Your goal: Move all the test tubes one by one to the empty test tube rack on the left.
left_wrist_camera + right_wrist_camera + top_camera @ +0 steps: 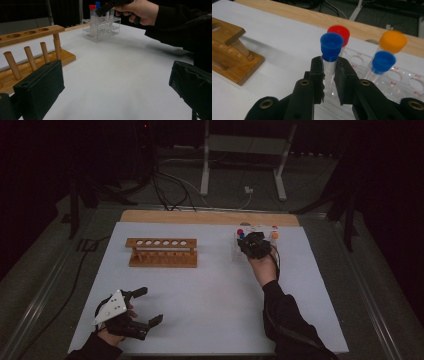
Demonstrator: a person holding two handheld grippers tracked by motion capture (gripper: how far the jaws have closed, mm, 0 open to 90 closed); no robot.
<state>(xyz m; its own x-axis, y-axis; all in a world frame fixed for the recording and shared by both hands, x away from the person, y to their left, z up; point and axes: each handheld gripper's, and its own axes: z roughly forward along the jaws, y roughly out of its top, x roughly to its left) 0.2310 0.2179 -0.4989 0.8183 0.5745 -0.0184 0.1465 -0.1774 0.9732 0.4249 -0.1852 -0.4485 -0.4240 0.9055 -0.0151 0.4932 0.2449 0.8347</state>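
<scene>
A clear plastic rack point(235, 251) point(90, 33) point(402, 82) at the table's far right holds several capped tubes. My right gripper point(252, 241) point(329, 75) is shut on a blue-capped tube point(331, 47), its pads pressing the clear body just under the cap. Behind it stands a red-capped tube point(342, 32); to the right are an orange-capped tube point(392, 41) and another blue-capped tube point(383, 62). An empty wooden rack point(162, 252) point(30, 50) point(229, 52) sits at the middle left. My left gripper point(147, 307) point(115, 87) rests open at the near left corner, nothing between its jaws.
The white table top point(210, 290) is bordered by a wooden strip point(210, 217) at the far edge. Cables point(170, 190) and a white stand frame point(245, 160) lie on the dark floor beyond. The person's right sleeve point(287, 320) stretches across the near right.
</scene>
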